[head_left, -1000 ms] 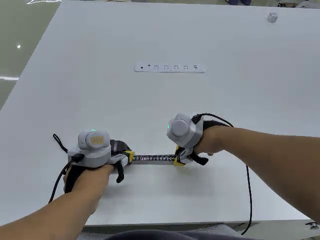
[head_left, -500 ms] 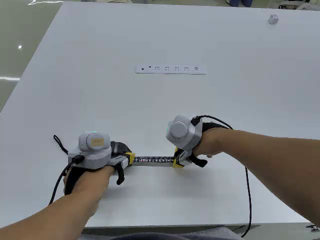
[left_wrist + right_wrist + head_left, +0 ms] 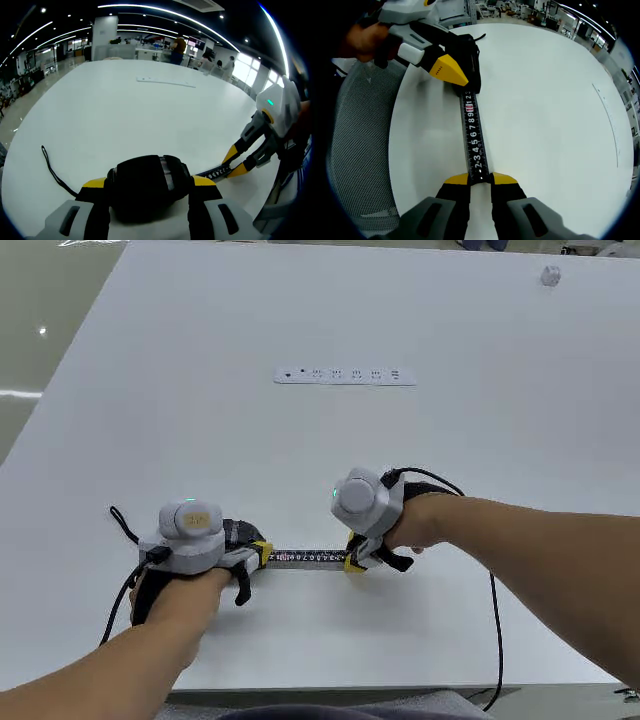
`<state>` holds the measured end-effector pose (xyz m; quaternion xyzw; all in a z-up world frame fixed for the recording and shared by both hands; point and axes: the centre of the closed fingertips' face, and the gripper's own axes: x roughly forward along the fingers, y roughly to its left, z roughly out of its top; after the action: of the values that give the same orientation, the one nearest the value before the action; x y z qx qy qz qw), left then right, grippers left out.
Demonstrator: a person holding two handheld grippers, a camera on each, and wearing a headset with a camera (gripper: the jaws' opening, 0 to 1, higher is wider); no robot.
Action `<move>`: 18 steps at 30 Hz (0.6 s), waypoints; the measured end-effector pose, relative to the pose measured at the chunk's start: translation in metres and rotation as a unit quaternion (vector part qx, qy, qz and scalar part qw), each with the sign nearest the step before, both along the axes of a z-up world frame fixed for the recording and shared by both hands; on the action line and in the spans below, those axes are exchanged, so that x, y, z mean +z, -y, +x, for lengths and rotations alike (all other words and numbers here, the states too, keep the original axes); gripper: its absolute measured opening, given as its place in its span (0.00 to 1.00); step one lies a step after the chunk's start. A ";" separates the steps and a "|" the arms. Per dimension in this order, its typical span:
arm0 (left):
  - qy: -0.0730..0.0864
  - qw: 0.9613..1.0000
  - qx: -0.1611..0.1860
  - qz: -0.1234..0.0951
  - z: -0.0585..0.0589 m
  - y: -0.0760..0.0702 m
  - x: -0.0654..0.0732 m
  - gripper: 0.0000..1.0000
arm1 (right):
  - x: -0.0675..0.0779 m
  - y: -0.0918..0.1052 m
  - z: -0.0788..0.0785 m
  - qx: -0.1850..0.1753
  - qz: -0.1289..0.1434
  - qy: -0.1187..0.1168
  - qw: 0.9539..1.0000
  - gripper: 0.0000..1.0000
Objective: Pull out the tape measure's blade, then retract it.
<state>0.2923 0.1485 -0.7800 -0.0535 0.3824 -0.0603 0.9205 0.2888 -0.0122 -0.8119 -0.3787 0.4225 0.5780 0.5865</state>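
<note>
- Left gripper (image 3: 258, 555), near-left of the white table (image 3: 300, 300): clamped on the black tape measure case (image 3: 238, 536).
- The left gripper view shows the case (image 3: 147, 185) squeezed between both yellow fingertips. The head view mostly hides that under the gripper body.
- The case's black wrist cord (image 3: 52, 170) trails left on the table, clearest in the left gripper view.
- The blade (image 3: 305, 558) lies flat on the table, running right from the case to the right gripper (image 3: 352, 562).
- The right gripper view shows the jaws pinched shut on the blade's (image 3: 474, 135) free end, and the printed numerals are readable. In the head view they are too small to read.
- That view also shows the left gripper (image 3: 447, 70) on the case (image 3: 468, 50) at the far end.
- Power strip (image 3: 345, 375) sits far centre, well apart from the work.
- Versus 1 s ago: the right gripper has come slightly left and the exposed blade is a bit shorter. The left gripper and case have barely moved.
</note>
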 end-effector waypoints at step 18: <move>0.000 1.000 0.000 0.000 0.000 0.000 0.000 0.60 | 0.000 -0.010 0.000 0.004 0.008 -0.001 1.000 0.15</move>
<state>0.2918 0.1480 -0.7804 -0.0536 0.3820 -0.0602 0.9207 0.2888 -0.0021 -0.8123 -0.3753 0.4173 0.5837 0.5869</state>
